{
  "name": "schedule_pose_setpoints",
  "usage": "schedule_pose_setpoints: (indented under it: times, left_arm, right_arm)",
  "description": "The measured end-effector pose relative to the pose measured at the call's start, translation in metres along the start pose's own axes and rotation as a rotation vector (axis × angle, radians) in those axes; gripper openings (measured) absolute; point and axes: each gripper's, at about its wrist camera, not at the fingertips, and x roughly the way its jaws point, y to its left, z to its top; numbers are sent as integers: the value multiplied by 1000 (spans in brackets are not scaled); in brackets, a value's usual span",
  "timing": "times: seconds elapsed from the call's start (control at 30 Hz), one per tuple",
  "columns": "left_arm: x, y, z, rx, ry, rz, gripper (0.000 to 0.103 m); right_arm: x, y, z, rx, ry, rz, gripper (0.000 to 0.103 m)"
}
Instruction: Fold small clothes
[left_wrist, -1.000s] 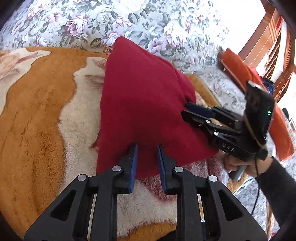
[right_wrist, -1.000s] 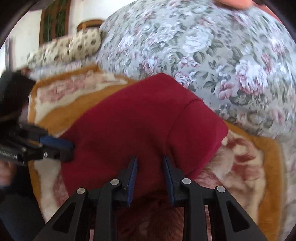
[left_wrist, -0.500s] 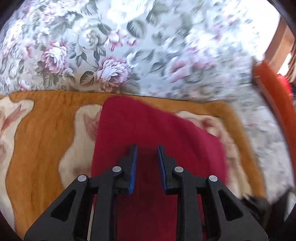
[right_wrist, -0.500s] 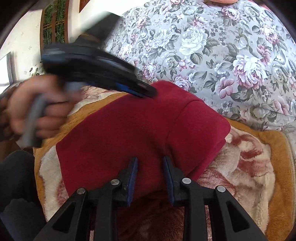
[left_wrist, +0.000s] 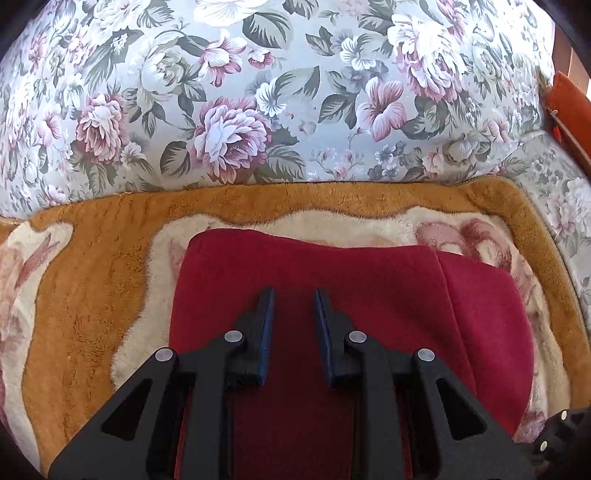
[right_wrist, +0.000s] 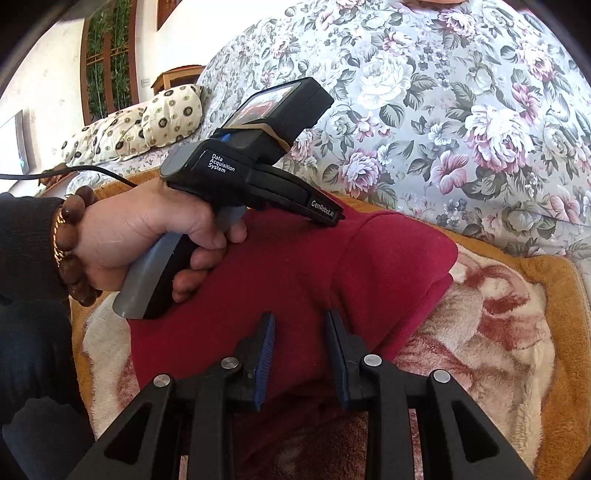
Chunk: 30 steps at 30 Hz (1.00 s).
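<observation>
Red garment (left_wrist: 332, 288) folded compact on plush blanket (left_wrist: 92, 295) — final smoothing left; left gripper (left_wrist: 293, 295) and right gripper (right_wrist: 299, 321) jaws parted, grasping nothing.

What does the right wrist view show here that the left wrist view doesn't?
Only the right wrist view shows the hand holding the left gripper's body over the red cloth, a bead bracelet, a cable and a patterned pillow. Only the left wrist view shows the left gripper with its jaws apart. Both show the cloth, the plush blanket and the floral cushion.
</observation>
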Motion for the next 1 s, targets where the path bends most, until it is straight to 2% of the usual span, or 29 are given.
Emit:
schedule_pose_setpoints:
  times: [0.43,1.0]
  left_arm:
    - [1,7,-2,-45,-11,-60,21]
    - [-1,11,-2,-77,-18,-92,20]
  right_arm:
    - [3,1,1,-5,8,-9,26]
    - [8,-4,2,20,22,7,26]
